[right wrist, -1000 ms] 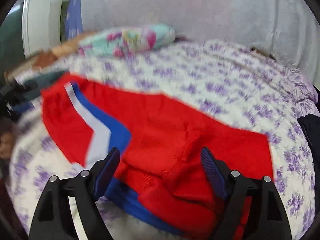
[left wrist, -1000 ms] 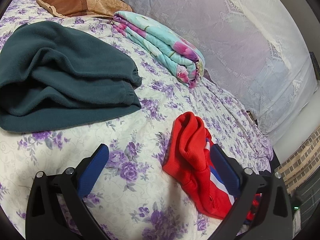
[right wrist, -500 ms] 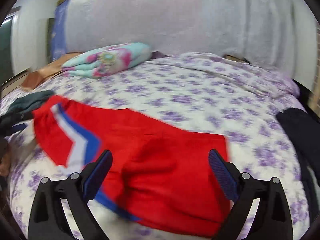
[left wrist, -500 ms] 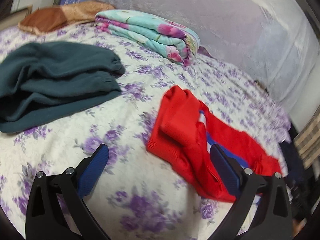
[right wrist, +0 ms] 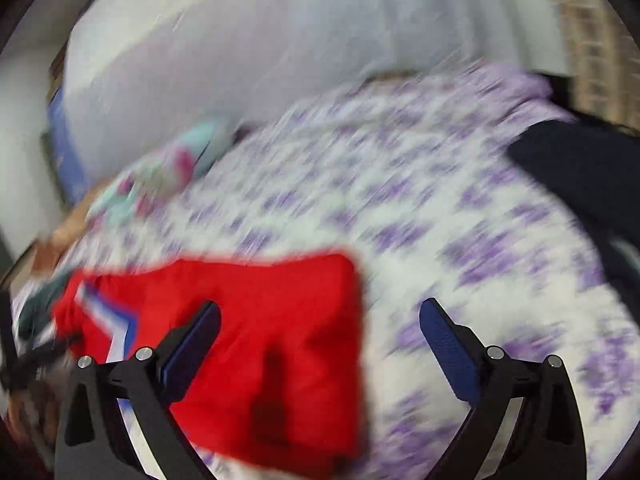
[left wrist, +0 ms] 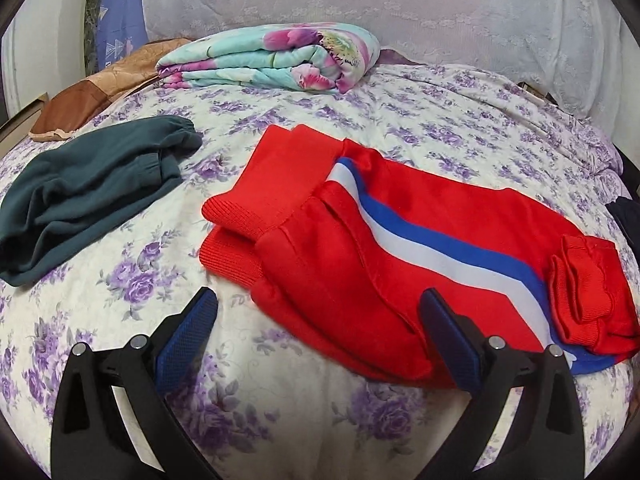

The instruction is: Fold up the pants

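A: Where are the red pants (left wrist: 392,240)?

B: Folded on the floral bedspread (left wrist: 280,380), just beyond the left gripper (left wrist: 320,308), whose right finger overlaps them. Both the left gripper and the right gripper (right wrist: 320,312) gape wide, holding nothing.

A: Counts?

B: One red pair, one green garment (left wrist: 84,188) far left, one rolled quilt (left wrist: 276,58).

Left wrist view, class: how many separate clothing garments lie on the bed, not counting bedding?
2, plus one doubtful. The red pants lie folded in the middle; the dark green garment lies crumpled at left. A dark item at the right edge is mostly cut off, possibly a third.
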`<state>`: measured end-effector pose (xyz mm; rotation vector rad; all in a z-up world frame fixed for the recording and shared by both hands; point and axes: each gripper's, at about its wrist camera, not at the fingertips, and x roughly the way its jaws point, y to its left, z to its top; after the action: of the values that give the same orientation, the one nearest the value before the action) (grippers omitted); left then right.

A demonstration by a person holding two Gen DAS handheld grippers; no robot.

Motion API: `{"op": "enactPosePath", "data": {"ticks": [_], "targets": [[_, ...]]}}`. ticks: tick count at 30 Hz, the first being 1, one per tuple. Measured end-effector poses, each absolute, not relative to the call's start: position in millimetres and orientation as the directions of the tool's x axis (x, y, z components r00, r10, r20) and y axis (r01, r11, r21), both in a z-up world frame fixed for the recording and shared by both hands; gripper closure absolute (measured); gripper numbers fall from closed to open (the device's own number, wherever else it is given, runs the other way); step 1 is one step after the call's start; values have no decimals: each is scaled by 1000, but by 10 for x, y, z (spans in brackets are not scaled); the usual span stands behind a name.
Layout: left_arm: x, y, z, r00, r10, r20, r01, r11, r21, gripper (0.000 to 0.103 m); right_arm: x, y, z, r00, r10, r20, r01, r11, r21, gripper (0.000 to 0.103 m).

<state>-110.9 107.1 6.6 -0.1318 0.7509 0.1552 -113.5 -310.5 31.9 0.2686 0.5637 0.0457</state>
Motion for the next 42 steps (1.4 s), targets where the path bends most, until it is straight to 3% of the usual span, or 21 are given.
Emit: {"op": "enactPosePath", "data": {"ticks": [1, 5, 6, 10, 14, 19, 24, 33, 36, 38, 40, 42], "targets": [[-1114, 1074, 67, 721, 96, -686, -189, 980, -61, 5, -1106, -3141, 305, 840, 103, -533, 49, 964, 263, 3], [-1115, 1051, 57, 719, 104, -687, -191, 980, -51, 5, -643, -3021, -80, 638, 115, -762, 42, 982, 183, 3], [-1123, 1051, 56, 720, 103, -687, -190, 980, -52, 5, -603, -2961, -113, 631, 84, -771, 43, 989, 143, 3], [-1118, 1061, 54, 720, 102, -686, -192, 980, -56, 5, -676, -2965, -30, 659, 66, -749, 44, 991, 127, 3], [-1117, 1061, 53, 719, 102, -687, -192, 980, -55, 5, -896, -3004, 106, 760, 43, -648, 88, 982, 168, 3], [-1116, 1061, 53, 719, 103, -687, -192, 980, -54, 5, -1095, -2694, 279, 840, 117, -530, -64, 991, 117, 3], [-1117, 1070, 50, 720, 101, -687, -192, 980, -57, 5, -839, -2117, -2, 682, 46, -730, -195, 973, -120, 3], [-1144, 1122, 52, 732, 68, -678, -186, 977, -103, 5, -867, -2350, 4, 665, 148, -732, -188, 982, 28, 3], [-1150, 1139, 55, 736, 53, -675, -181, 976, -121, 5, -1088, -2433, 183, 755, 150, -638, -141, 988, 65, 3], [-1142, 1143, 52, 734, 50, -678, -180, 976, -123, 5, -1158, -2507, 364, 786, 274, -554, -198, 961, 193, 3], [-1130, 1144, 48, 730, 48, -682, -180, 976, -124, 5, -1056, -2483, 456, 767, 300, -567, -194, 951, 241, 3], [-1137, 1151, 54, 733, 41, -679, -178, 975, -133, 5, -836, -2321, 434, 736, 272, -620, -189, 962, 197, 3]]}}
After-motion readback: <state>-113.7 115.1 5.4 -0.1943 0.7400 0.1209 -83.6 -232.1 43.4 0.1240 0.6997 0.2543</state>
